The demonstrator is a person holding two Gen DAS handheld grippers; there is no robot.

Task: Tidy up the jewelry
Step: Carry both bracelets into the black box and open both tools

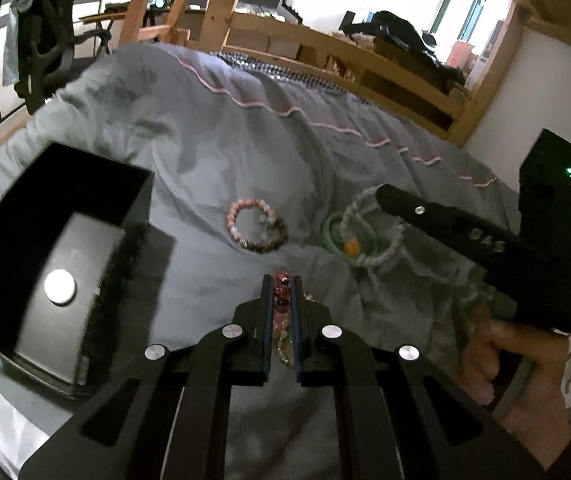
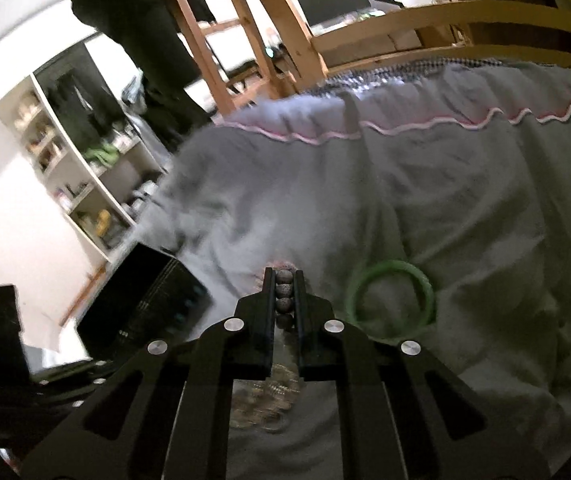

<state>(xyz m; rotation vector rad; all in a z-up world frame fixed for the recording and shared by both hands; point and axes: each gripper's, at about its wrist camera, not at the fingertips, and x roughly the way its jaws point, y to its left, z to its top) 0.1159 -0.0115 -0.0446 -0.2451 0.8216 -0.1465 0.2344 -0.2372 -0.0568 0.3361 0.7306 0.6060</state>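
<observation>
**Both claws loaded; the box lies to your left**

Your left claw (image 1: pixel 281 284) is clenched on a pink and dark-red beaded bracelet (image 1: pixel 281 294), its beads stacked in a line along the fingers, the rest of the strand hanging below. Your right claw (image 2: pixel 284 278) grips a grey speckled bead bracelet (image 2: pixel 284 300) the same way, beads running lengthwise between the closed fingers.

The open black jewelry box (image 1: pixel 65 256) sits on the grey duvet (image 1: pixel 225 140) to the left of your left claw, close beside it and slightly nearer to you. From the right wrist view, what appears to be the same box (image 2: pixel 145 304) also lies left and lower, but farther off. So your left hand is the nearer one and should probably deliver first, swinging left.

Still on the duvet: a pink bead bracelet (image 1: pixel 257 226) straight ahead, and a green bangle (image 2: pixel 389 300) just right of your right claw.
</observation>
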